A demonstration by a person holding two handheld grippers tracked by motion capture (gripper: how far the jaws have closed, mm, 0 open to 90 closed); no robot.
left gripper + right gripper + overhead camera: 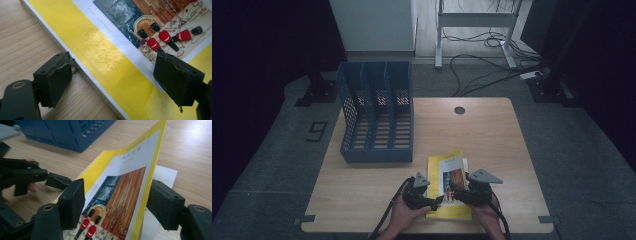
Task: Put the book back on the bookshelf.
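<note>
- A yellow book (447, 182) lies on the wooden table (492, 135), in front of the blue file rack (377, 112) and a bit to its right, close to the person's edge of the table.
- The book has a bright yellow cover with a white panel and a picture in the middle.
- The picture shows little soldiers in red coats and tall black hats (165, 37), next to a big brown door (125, 195).
- Small dark writing sits on the white panel above the picture (132, 153).
- The cover is shiny and thin. In the right gripper view its front cover (130, 185) lifts up off the white pages below, and it bends a little.
- The left gripper (424, 192) sits at the left side of the book. Its jaws are spread apart. One jaw rests by the book's edge on the table, the other hangs over the cover, and they do not squeeze anything.
- The right gripper (464, 192) sits at the right side of the book. Its jaws stand on both sides of the lifted cover, one on the picture side and one behind it. I cannot tell if they pinch the cover.
- Both hands (404, 217) come in from the near edge of the table, just in front of the book.
</note>
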